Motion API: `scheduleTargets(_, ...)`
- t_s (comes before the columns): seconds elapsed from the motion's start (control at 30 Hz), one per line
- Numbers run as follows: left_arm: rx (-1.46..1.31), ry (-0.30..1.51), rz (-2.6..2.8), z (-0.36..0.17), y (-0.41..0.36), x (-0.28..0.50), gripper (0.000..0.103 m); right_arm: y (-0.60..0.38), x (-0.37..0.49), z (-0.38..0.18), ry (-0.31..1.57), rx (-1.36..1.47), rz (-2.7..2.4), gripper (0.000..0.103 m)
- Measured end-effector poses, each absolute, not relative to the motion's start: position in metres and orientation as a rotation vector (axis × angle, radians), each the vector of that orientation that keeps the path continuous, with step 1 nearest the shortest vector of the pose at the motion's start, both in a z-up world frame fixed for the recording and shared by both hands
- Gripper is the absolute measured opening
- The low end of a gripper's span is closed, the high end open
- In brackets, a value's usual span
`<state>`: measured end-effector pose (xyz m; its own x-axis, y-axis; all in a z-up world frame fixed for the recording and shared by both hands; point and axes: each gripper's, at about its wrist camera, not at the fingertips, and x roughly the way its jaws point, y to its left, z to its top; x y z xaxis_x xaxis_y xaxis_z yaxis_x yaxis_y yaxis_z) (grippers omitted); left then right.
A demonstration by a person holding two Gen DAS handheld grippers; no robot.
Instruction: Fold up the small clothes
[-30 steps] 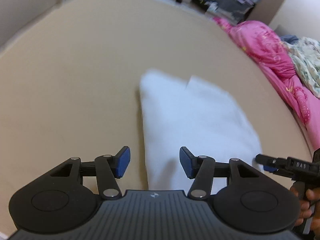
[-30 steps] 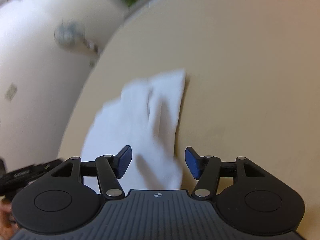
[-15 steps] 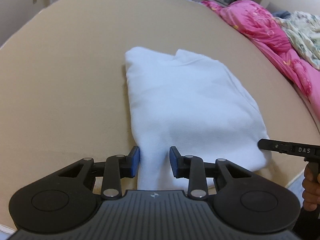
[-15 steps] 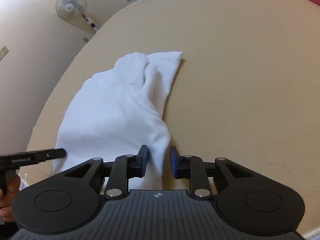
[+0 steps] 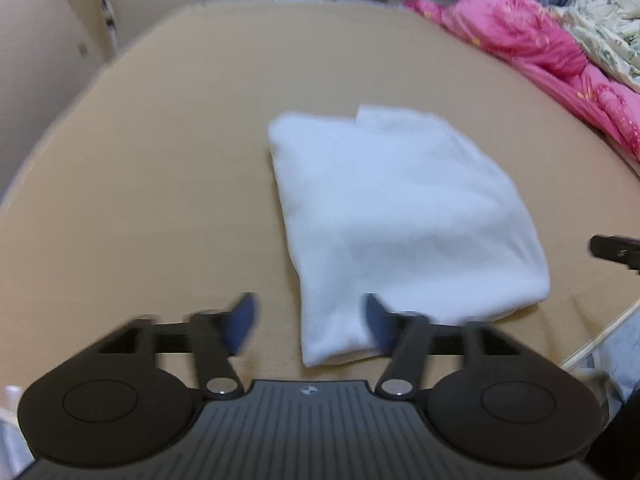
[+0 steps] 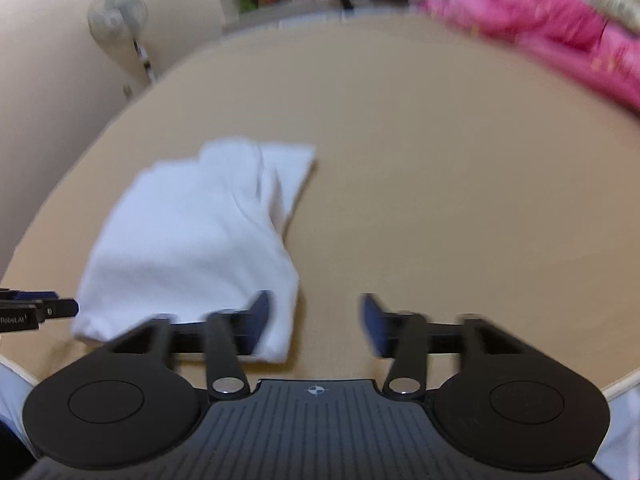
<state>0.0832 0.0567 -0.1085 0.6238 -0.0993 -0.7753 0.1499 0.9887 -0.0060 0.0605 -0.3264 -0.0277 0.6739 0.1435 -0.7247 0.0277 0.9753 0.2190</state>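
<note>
A broad tan desk (image 5: 168,168) fills both wrist views, its far edge curving beneath a blurred shelf of clutter and its right edge running under a heaped pink quilt (image 5: 532,36) and a floral one behind it. Near the desk's front edge lies the white garment (image 5: 400,208), already doubled into a thick oblong whose long axis runs from the front edge away toward the far edge, with a notch showing at its far end. The left gripper (image 5: 308,326) hangs over the garment's near left corner, jaws spread wide and empty, having just opened; its right pad overlaps the cloth in the picture, but whether it touches cannot be told through the blur. The right gripper (image 6: 316,322) mirrors it at the near right corner, jaws likewise just opened and holding nothing, the hem showing behind its left finger (image 6: 260,316). Each gripper stands at its own near corner, so neither is the nearer; any further fold would likely run along that long axis, away from the front edge. The garment's underside and inner layers are hidden, its type is unclear, and both views are smeared by motion. A standing fan (image 6: 118,14) shows at the wall beyond the desk's left edge.
</note>
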Motion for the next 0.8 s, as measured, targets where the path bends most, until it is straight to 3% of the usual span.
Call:
scheduleTargets(0.03, 0.071, 0.846, -0.125, -0.099, 0.056, 0.072, 0.088, -0.325, 0.053, -0.019, 0.785, 0.208, 0.057, 0.081)
scheduleTargets(0.1, 0.105, 0.790, -0.103, -0.084, 0.052, 0.050, 0.095, -0.321, 0.037, -0.006, 0.714, 0.194, 0.050, 0.088)
scheduleTargets(0.23, 0.070, 0.700, -0.065, -0.061, 0.051, 0.003, 0.098, -0.308, 0.001, 0.012, 0.624, 0.168, 0.033, 0.098)
scheduleTargets(0.27, 0.041, 0.680, -0.065, -0.061, 0.052, -0.007, 0.103, -0.305, -0.005, 0.010, 0.614, 0.172, 0.022, 0.098)
scheduleTargets(0.4, 0.016, 0.662, -0.018, -0.080, 0.044, -0.037, 0.103, -0.295, -0.013, -0.005, 0.668, 0.219, 0.016, 0.098)
scheduleTargets(0.8, 0.096, 0.695, -0.022, -0.087, 0.023, -0.020, 0.103, -0.271, -0.004, -0.003, 0.736, 0.153, 0.092, 0.100)
